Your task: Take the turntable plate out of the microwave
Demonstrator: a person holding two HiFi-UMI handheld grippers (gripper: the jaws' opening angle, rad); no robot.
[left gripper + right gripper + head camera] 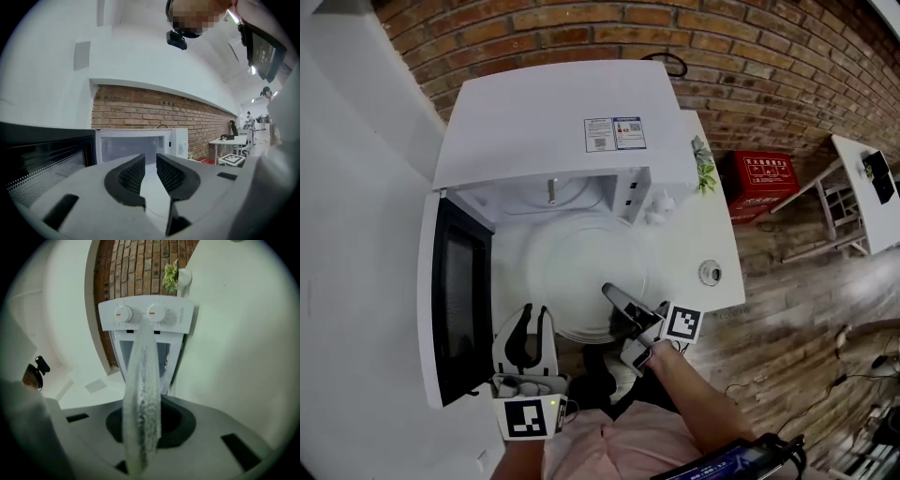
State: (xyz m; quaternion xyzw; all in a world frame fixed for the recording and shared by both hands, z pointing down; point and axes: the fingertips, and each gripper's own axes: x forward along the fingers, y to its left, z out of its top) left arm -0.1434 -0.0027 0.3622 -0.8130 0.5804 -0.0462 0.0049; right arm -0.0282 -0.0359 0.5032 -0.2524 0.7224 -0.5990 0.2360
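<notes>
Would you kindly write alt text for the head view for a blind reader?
The right gripper holds the glass turntable plate by its rim in front of the open white microwave. The left gripper hangs open and empty beside the door.

The left gripper [534,317] is pointing level and forward, its jaws standing apart with nothing between them; the right gripper [617,298] is angling in from the lower right, its jaws pinching the near rim of the turntable plate [581,272]; the bare right forearm [689,394] is extending behind it.
</notes>
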